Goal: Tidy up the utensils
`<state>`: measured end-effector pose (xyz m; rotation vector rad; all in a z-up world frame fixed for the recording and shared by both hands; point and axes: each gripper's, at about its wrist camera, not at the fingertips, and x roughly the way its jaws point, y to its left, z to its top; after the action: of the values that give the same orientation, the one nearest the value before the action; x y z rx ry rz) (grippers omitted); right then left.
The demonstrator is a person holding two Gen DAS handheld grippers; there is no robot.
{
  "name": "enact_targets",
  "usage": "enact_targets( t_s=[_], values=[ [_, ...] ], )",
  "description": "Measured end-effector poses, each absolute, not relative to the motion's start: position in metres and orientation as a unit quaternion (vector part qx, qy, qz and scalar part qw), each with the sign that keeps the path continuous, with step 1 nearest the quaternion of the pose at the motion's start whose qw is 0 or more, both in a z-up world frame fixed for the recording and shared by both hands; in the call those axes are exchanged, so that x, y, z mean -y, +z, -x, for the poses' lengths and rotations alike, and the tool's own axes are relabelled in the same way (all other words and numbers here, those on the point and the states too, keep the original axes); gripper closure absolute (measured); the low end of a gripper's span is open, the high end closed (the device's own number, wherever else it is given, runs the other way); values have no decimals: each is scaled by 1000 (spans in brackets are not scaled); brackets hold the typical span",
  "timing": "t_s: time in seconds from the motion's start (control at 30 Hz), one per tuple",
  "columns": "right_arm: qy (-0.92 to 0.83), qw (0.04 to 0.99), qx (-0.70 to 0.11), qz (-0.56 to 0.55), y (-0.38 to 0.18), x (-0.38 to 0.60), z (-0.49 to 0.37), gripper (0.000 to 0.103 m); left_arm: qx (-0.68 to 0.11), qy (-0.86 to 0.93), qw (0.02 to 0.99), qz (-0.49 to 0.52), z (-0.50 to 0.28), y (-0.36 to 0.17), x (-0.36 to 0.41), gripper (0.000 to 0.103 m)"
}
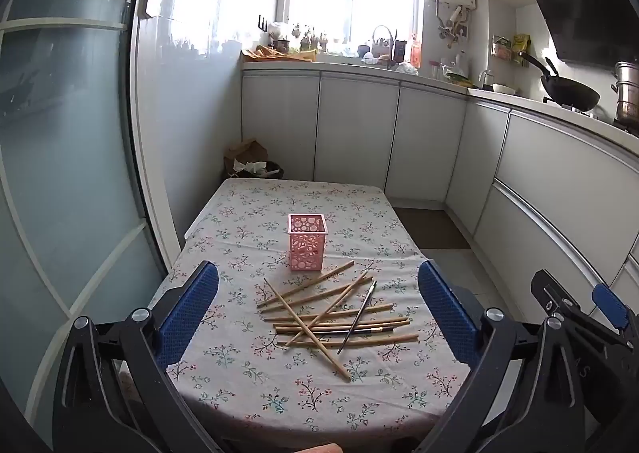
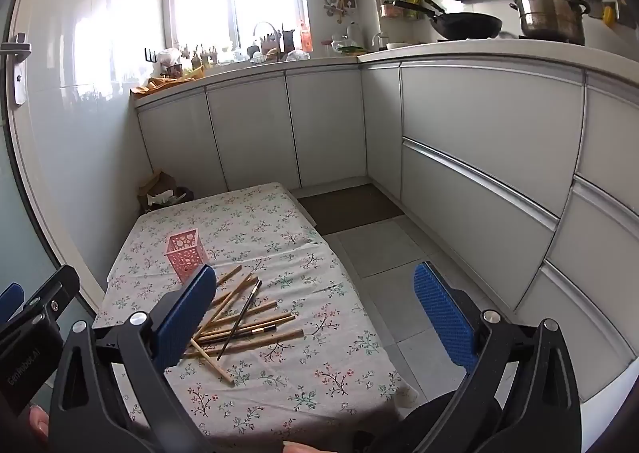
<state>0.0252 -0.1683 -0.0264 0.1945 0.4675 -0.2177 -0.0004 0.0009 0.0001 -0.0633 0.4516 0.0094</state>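
A pink perforated holder [image 1: 306, 241] stands upright on the floral tablecloth [image 1: 247, 373]. It also shows in the right wrist view [image 2: 185, 256]. In front of it lies a loose pile of several wooden chopsticks [image 1: 331, 317] with a dark thin brush [image 1: 357, 317] across them; the pile [image 2: 255, 327] and brush [image 2: 239, 319] also show in the right wrist view. My left gripper [image 1: 317, 319] is open and empty, held above the near side of the table. My right gripper [image 2: 315, 319] is open and empty, right of the pile, and shows in the left wrist view [image 1: 607, 303].
The small table [image 2: 339, 293] stands against a glass sliding door [image 1: 72, 173]. White kitchen cabinets [image 2: 479, 157] run along the back and right. A bag of rubbish [image 1: 251, 163] sits on the floor behind the table. A wok [image 2: 465, 24] and a steel pot [image 2: 549, 8] stand on the counter.
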Motion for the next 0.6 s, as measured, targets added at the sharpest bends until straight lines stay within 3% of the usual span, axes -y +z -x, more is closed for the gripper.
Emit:
enact_targets(
  t_s=[0.6],
  values=[
    [-106, 962, -233, -97, -28, 168, -24, 6, -229, 8, 973, 33, -1, -4, -3, 7]
  ],
)
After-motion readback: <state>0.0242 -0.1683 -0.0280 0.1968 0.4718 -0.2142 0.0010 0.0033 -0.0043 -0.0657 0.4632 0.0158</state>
